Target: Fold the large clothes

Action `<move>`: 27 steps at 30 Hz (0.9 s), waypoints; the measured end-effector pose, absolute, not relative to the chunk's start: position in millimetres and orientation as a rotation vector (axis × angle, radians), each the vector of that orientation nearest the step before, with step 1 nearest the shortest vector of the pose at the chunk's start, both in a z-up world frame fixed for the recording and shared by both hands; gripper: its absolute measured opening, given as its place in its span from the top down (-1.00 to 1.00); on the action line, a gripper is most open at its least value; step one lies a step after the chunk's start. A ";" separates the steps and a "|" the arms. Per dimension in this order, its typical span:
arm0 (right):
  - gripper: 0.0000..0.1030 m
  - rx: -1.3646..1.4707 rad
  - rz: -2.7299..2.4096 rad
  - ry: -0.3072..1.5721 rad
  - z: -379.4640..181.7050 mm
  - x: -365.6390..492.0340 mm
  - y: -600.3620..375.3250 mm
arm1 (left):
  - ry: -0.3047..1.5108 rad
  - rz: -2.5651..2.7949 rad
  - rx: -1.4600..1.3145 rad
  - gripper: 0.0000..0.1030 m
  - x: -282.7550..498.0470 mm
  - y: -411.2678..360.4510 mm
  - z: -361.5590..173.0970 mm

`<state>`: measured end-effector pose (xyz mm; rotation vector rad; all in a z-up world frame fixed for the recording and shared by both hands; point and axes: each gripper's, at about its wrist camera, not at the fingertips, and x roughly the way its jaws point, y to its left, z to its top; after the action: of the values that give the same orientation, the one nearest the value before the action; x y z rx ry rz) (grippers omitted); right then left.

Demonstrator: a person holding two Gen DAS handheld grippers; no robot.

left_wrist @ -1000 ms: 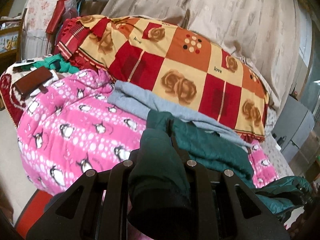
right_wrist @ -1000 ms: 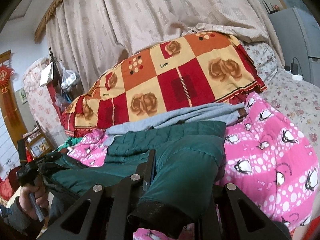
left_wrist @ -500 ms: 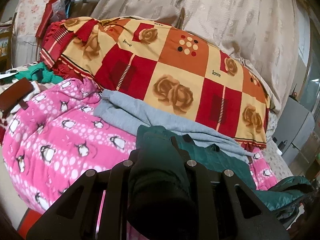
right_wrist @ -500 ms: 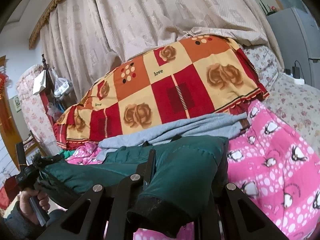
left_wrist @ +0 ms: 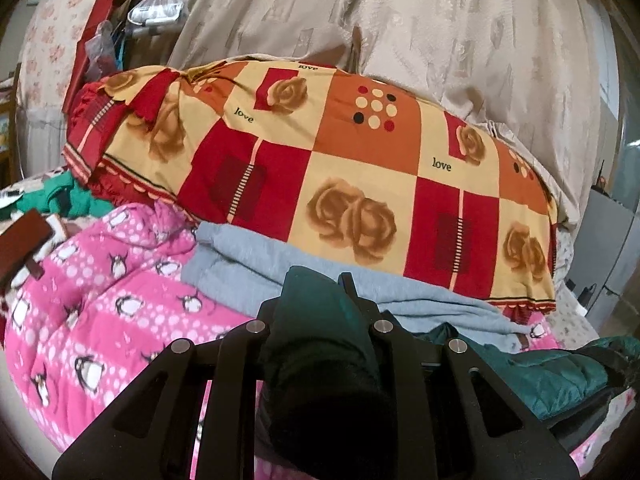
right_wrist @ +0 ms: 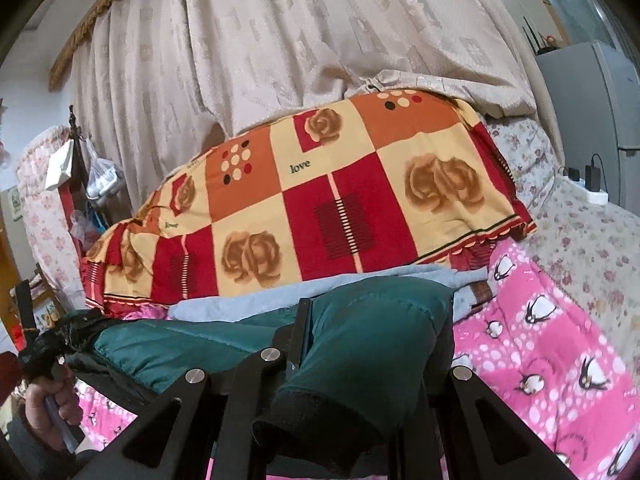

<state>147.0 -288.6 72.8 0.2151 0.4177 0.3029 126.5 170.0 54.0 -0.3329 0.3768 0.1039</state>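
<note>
**Green jacket held at both ends above the bed**

The left gripper (left_wrist: 316,312) is clamped on one dark ribbed cuff of the green quilted jacket (right_wrist: 208,344), and the right gripper (right_wrist: 340,344) is clamped on the other sleeve end, fabric bunched thick between each pair of jaws. The jacket spans between the two, so its long axis runs side to side, from one gripper to the other, roughly parallel to the bed's near edge. Its body sags slightly in the middle over the pink penguin quilt (left_wrist: 100,288), just in front of a folded grey garment (left_wrist: 248,268) that lies against the red and orange rose-patterned blanket (left_wrist: 360,184).

The coming move likely turns on that span: both grippers sit at about equal reach from the jacket's centre, neither nearer, so bringing the ends together or laying the piece flat would need the two to travel evenly.

The jacket is puffy, stitched in diamond quilting, with a smooth, faintly glossy shell and knitted black cuffs; it should slip easily and spring back from a crease. The quilt under it is soft and lumpy, a poor flat base. Beige patterned curtains (right_wrist: 280,40) hang behind the bed.
</note>
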 end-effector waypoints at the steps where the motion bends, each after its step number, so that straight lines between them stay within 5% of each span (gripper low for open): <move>1: 0.74 0.203 0.297 0.424 72.9 152.9 -287.7 | 0.378 0.106 -0.333 0.65 130.9 169.7 53.8; 27: 0.74 0.151 0.200 0.552 18.2 319.4 -255.5 | 0.553 0.218 -0.275 0.65 304.8 164.3 -7.7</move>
<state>319.4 -255.5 18.2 0.1513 0.5520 0.1997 304.8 164.3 -7.7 -0.2749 0.5528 0.2181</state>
